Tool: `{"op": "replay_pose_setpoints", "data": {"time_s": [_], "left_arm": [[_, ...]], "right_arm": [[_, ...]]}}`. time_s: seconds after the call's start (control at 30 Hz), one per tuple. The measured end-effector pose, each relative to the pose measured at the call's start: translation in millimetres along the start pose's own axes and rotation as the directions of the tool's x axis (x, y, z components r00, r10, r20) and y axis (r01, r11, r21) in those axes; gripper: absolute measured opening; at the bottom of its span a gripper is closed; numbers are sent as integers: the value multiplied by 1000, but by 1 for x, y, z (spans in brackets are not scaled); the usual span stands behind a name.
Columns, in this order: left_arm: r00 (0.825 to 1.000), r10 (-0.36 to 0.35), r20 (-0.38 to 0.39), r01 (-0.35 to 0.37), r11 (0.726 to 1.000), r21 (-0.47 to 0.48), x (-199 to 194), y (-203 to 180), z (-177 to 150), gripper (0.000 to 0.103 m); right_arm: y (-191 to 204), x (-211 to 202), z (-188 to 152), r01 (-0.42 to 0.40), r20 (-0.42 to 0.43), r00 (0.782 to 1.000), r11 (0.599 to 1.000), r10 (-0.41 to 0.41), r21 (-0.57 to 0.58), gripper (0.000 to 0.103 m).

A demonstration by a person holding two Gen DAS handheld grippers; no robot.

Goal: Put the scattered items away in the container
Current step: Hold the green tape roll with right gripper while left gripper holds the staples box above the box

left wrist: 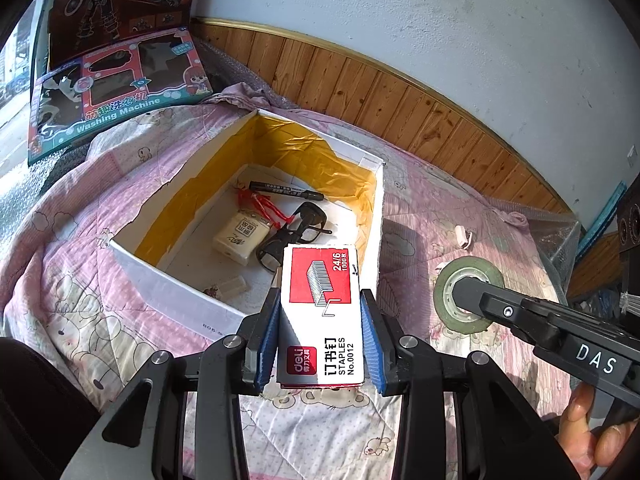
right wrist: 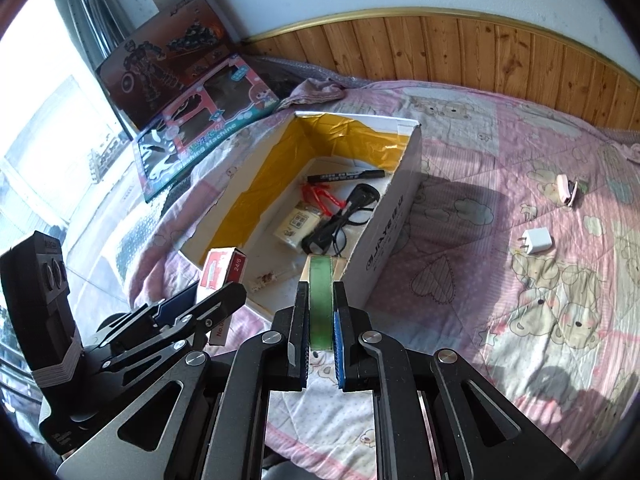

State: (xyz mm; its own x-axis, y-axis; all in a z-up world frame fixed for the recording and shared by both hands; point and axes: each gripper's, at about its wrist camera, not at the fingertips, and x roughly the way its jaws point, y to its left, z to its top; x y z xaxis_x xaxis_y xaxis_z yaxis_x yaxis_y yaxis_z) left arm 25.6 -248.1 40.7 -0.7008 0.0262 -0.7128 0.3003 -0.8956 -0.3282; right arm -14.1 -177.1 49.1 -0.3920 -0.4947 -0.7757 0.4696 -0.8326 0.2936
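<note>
Both grippers loaded. Left gripper point(left wrist: 320, 320) clamped on staple box point(left wrist: 320, 304), box upright between pads, poking past fingertips over near wall of container point(left wrist: 176, 292). Right gripper point(right wrist: 320, 320) pinched on green tape roll point(right wrist: 321, 300), edge-on, just short of container's near corner. Risks, as I judge: roll slipping from narrow grip; both tools crowding same corner, knocking together; early release dropping items on quilt point(right wrist: 500, 280). Charger point(right wrist: 538, 241) lies well right of fingers.

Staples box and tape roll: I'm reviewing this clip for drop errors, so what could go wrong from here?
1. Both tools converge on the cardboard box's near corner: the left tool and right tool might collide.
2. The staples box could land on the glasses already inside.
3. The tape roll, held on edge, may roll out if released before clearing the rim.
</note>
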Motion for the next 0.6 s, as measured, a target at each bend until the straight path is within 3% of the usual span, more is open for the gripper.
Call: {"op": "replay_pose_setpoints", "data": {"time_s": [0.6], "left_arm": [[998,55,14,-54,998,-29,-1,23,21,39]], "right_arm": [[29,18,35,-13,-8,1000,994,12,-105,10]]}}
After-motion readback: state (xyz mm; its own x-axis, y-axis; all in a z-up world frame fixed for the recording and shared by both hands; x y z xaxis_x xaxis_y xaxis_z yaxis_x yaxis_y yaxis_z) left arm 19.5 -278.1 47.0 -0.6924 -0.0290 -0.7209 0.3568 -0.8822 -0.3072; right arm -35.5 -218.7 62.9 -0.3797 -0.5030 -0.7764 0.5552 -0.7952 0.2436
